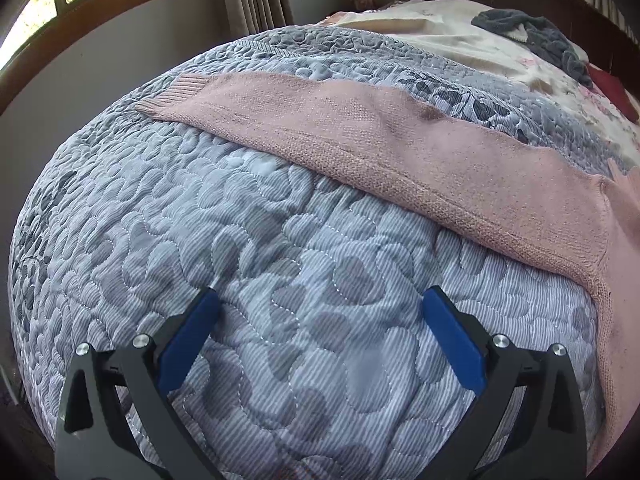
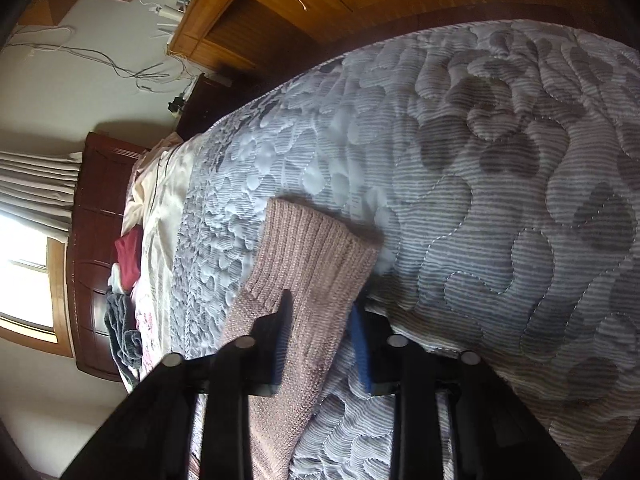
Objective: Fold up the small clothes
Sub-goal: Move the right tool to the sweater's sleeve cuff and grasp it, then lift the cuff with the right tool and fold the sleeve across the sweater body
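Right wrist: pink sleeve (image 2: 304, 280) partly behind right hand-held gripper (image 2: 320, 320).

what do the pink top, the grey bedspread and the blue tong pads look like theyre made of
Pink top: knitted yarn, likely wool or acrylic; visible stitches, ribbed cuff, matte and slightly fuzzy.
Grey bedspread: quilted woven fabric, probably cotton or polyester; fine stripes, stitched curves, puffed padding.
Blue pads: smooth, matte, maybe rubber or plastic; cannot tell which. They sit on black arms, apparently hard plastic.

pink sweater (image 1: 400, 148): 1 | quilt (image 1: 280, 280): 1 | grey garment (image 1: 536, 36): 1 | tools: 2
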`<state>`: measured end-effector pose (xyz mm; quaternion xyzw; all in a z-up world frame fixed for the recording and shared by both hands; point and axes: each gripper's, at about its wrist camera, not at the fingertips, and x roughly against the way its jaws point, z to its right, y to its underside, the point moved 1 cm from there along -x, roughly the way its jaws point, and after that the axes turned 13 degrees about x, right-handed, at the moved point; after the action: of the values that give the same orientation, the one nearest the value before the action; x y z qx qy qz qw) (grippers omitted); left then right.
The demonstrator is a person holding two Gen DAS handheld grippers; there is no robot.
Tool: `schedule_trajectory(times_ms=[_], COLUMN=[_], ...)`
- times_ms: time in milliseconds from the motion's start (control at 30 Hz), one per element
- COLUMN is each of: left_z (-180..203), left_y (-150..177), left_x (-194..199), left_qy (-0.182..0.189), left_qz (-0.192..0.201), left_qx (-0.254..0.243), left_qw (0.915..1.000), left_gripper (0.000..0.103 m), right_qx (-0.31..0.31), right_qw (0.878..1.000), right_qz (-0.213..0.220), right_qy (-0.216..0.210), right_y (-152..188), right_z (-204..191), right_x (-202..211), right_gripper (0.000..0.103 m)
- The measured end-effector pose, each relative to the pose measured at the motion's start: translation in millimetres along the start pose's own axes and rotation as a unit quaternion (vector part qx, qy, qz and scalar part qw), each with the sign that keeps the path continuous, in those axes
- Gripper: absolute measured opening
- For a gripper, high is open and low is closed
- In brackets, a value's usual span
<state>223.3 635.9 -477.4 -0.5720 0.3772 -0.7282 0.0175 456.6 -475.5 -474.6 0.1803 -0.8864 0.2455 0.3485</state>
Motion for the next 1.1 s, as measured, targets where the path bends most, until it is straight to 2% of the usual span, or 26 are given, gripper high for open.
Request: schedule_trajectory(times_ms=[100, 233, 500, 667, 800, 967, 1100], left_z=[0.2, 0.7, 1.5, 2.8, 2.4, 1.9, 0.7], left_y=[0.1, -0.3, 1.2, 1.5, -0.4, -1.6, -2.8], left_x=[0.0, -0.2, -1.3, -1.1, -2.0, -2.9, -3.2], left_qy=[0.000, 0.000, -0.011, -0.015, -0.013, -0.008, -0.004], left_qz=[0.000, 0.000, 0.001, 0.001, -0.002, -0.003, -0.007], left_qx=[0.000, 0.000, -0.007, -0.010, -0.008, -0.004, 0.009], left_qw=[1.0000, 1.0000, 0.9999, 0.9998, 0.9999, 1.0000, 0.9999], left_gripper=[0.101, 0.101, 0.101, 0.101, 0.101, 0.101, 0.101], right_qx=[0.031, 0.104, 0.207, 0.290, 0.354, 0.424, 0.468], right_qw=[0.999, 0.994, 0.976, 0.952, 0.929, 0.899, 0.877], right_qz=[0.010, 0.020, 0.031, 0.028, 0.024, 0.006, -0.015], right_qy=[-0.001, -0.007, -0.065, -0.091, -0.103, -0.110, -0.109], right_y=[2.1, 10.0, 51.2, 103.7, 152.1, 221.4, 276.4], right_z=[-20.3, -71.2, -186.3, -251.0, -296.1, -340.2, -360.8], right_x=[6.4, 22.0, 52.9, 63.9, 67.7, 63.1, 49.8], right_gripper=[0.010, 0.009, 0.009, 0.009, 0.009, 0.009, 0.009])
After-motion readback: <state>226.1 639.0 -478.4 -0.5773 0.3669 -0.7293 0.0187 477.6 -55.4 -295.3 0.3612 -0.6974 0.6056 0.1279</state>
